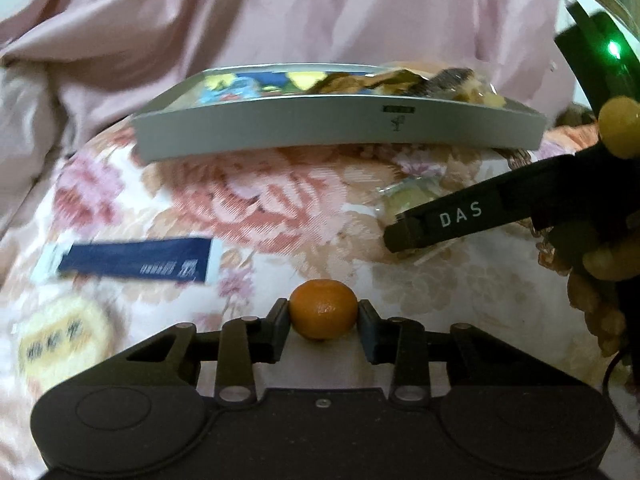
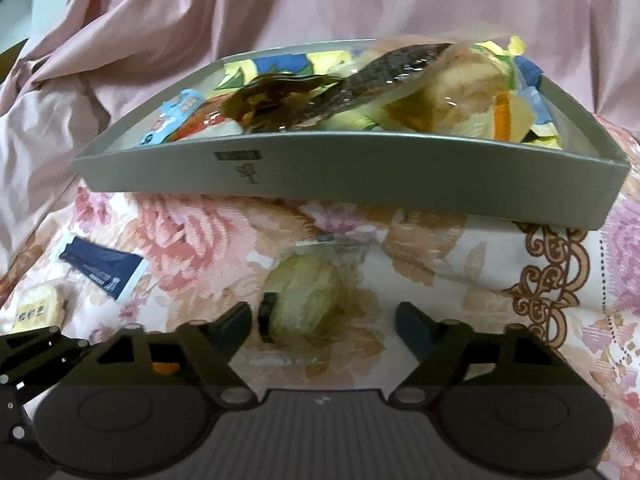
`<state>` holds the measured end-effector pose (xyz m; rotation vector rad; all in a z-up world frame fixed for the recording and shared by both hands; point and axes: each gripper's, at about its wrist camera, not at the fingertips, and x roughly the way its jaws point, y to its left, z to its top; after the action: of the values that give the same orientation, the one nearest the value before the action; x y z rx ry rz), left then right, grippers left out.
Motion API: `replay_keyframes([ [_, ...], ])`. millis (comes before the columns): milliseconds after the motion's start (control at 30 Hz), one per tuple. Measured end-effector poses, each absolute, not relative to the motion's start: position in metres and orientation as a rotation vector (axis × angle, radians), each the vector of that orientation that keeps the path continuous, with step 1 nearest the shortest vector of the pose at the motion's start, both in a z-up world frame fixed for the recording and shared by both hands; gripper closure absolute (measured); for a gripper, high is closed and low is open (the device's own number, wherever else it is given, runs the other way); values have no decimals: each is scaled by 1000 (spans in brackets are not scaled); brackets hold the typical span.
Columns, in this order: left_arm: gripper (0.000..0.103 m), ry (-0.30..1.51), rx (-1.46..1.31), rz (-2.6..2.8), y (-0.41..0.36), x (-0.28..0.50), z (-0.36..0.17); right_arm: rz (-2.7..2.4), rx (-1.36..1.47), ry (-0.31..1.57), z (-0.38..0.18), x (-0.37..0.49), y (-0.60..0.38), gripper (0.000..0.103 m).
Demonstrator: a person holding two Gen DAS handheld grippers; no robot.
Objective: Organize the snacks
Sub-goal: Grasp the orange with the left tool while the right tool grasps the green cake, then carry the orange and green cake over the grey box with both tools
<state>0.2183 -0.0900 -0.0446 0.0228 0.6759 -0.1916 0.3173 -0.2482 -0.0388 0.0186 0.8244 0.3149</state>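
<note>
My left gripper (image 1: 323, 314) is shut on a small orange mandarin (image 1: 323, 314) and holds it above the floral cloth, in front of the grey tray (image 1: 280, 136). The tray (image 2: 360, 176) holds several snack packets (image 2: 360, 92). My right gripper (image 2: 324, 324) is open, its fingers either side of a clear-wrapped pale green pastry (image 2: 306, 300) lying on the cloth in front of the tray. In the left wrist view the right gripper's finger (image 1: 448, 220) reaches in from the right over that pastry (image 1: 408, 196).
A dark blue sachet (image 1: 136, 260) (image 2: 102, 266) and a yellow wrapped snack (image 1: 60, 340) (image 2: 34, 308) lie on the floral cloth (image 1: 260, 208) at the left. Pink fabric (image 2: 200, 8) rises behind the tray.
</note>
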Motion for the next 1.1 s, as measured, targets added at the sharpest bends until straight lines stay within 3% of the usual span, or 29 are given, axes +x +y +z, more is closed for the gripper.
replay_keyframes([
  [167, 65, 687, -23, -156, -83, 207, -42, 348, 8, 826, -36, 312, -243, 46],
  [600, 65, 702, -64, -36, -56, 196, -24, 560, 105, 846, -38, 298, -232, 51],
  [1100, 65, 587, -51, 13, -54, 214, 29, 678, 24, 517, -1, 258, -225, 51],
])
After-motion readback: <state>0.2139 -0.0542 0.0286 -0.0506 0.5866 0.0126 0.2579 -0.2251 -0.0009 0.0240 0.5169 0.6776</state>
